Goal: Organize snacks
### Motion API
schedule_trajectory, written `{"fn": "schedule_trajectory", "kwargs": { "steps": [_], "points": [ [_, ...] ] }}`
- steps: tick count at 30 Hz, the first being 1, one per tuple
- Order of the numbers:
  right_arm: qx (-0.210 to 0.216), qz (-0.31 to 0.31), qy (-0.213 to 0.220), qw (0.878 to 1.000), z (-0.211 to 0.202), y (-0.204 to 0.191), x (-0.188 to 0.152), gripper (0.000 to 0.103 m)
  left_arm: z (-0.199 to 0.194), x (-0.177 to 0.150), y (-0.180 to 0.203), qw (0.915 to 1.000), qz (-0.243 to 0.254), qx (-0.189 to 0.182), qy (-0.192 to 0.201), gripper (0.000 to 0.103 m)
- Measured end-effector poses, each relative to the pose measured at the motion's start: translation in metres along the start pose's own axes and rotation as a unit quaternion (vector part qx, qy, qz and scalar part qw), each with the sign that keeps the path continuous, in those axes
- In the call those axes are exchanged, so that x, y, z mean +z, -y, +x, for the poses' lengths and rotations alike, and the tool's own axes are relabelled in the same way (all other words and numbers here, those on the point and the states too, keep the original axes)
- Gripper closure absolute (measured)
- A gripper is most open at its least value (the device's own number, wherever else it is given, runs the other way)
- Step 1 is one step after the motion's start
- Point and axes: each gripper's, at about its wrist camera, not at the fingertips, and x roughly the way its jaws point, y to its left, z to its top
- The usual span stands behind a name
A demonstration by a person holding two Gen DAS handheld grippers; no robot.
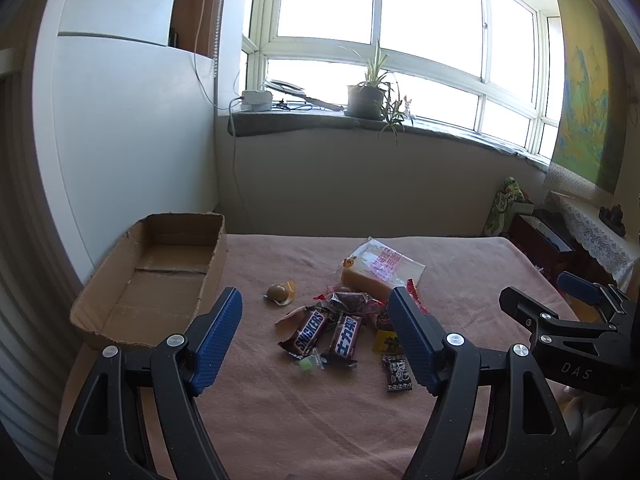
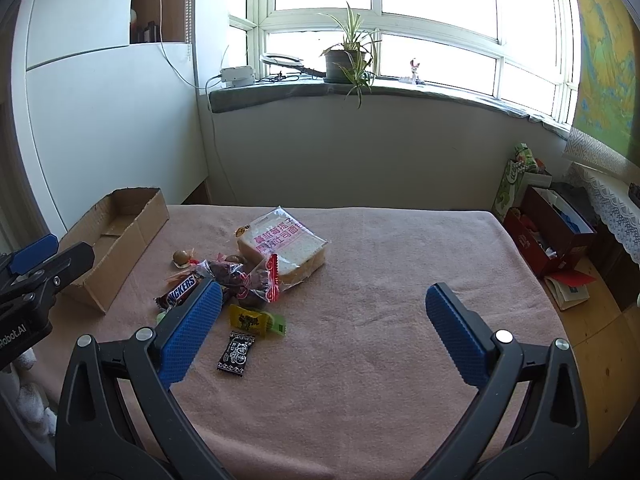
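A pile of snacks lies on the pink cloth: a bagged bread loaf [image 1: 378,272] [image 2: 282,248], two Snickers bars [image 1: 308,330] [image 2: 178,290], a clear bag of dark snacks [image 1: 352,300] [image 2: 236,276], a yellow packet [image 2: 250,320], a small black packet [image 1: 396,372] [image 2: 236,354] and a round brown sweet [image 1: 278,292] [image 2: 181,257]. An empty cardboard box [image 1: 160,276] [image 2: 116,240] stands to their left. My left gripper [image 1: 316,334] is open above the Snickers bars, empty. My right gripper [image 2: 324,332] is open and empty, to the right of the pile.
The cloth-covered table [image 2: 400,260] ends at a wall under a window sill with a potted plant [image 2: 346,60]. A red box [image 2: 548,236] and bags stand on the floor at the right. The right gripper shows in the left wrist view [image 1: 568,312].
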Motion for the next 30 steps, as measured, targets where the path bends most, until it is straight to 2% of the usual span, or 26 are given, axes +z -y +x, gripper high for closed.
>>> {"fn": "schedule_trajectory", "kwargs": {
  "steps": [30],
  "points": [
    [0.005,-0.003,-0.005,1.000,-0.0013,-0.0006,-0.0001,0.000,0.0041,-0.0021,0.0034,0.9999,0.008,-0.003,-0.008,0.027]
  ]
}}
